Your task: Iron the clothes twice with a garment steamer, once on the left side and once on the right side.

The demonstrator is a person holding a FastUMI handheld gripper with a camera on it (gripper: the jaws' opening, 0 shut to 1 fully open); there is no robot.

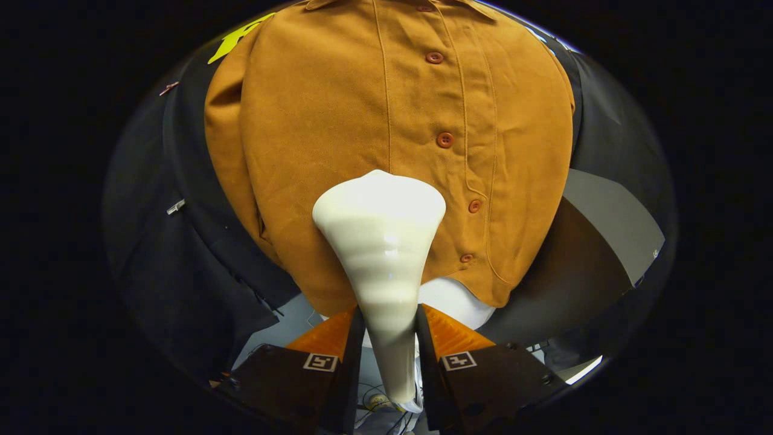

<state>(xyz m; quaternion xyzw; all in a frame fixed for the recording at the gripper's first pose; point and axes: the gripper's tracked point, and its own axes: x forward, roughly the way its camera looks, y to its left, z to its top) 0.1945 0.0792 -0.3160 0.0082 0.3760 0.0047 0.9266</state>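
Observation:
A mustard-brown button-up shirt (338,139) hangs upright ahead of me, with a row of reddish buttons (445,139) down its placket. My gripper (389,323) is shut on the neck of a cream-white garment steamer (380,241), both fingers pressing its narrow handle. The steamer's wide head points up and forward and lies over the lower middle of the shirt, just left of the button line. I cannot tell whether the head touches the cloth. A white form (453,302) shows below the shirt's hem.
Black cloth (157,254) hangs to the left of the shirt, with a small clip (176,207) on it. A grey panel (610,229) stands to the right. Cables (377,402) lie low between the fingers.

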